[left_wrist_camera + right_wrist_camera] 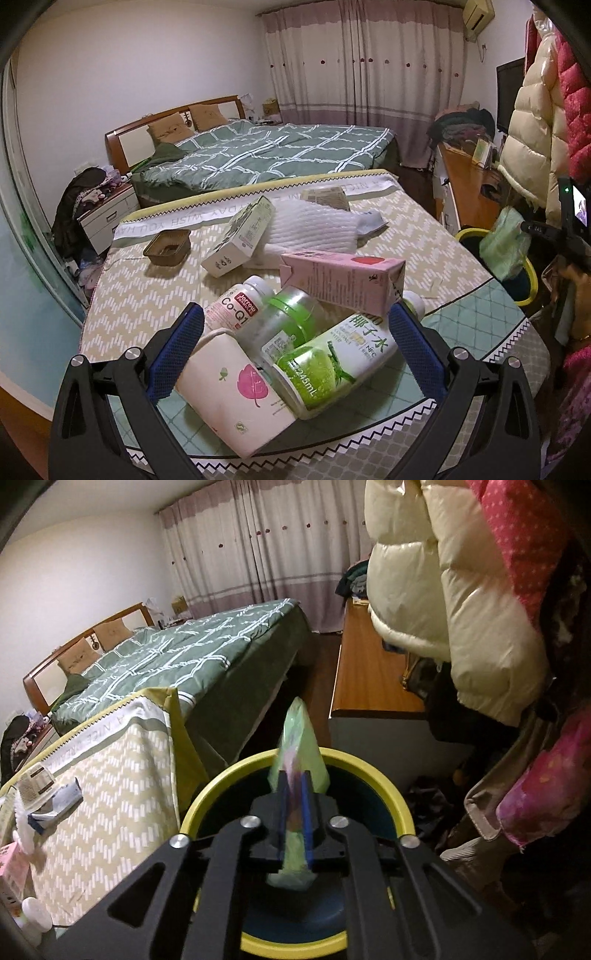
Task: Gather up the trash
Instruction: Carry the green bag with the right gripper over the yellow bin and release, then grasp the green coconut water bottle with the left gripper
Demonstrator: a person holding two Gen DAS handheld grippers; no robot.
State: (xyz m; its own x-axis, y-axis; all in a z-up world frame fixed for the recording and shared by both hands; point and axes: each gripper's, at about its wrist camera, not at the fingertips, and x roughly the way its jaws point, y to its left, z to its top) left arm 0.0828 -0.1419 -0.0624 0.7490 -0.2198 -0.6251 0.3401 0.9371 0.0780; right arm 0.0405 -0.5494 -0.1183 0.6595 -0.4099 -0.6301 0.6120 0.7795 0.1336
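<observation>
My left gripper is open above a pile of trash on the table: a paper cup with a pink leaf, a green coconut-water bottle, a clear jar with a green lid, a white Co-Q10 bottle and a pink carton. My right gripper is shut on a light green plastic bag and holds it over a yellow-rimmed bin. The bag also shows in the left wrist view.
Farther on the table lie a white carton, white foam wrap, a brown tray and paper scraps. A bed stands behind. A wooden desk and hanging coats are to the right.
</observation>
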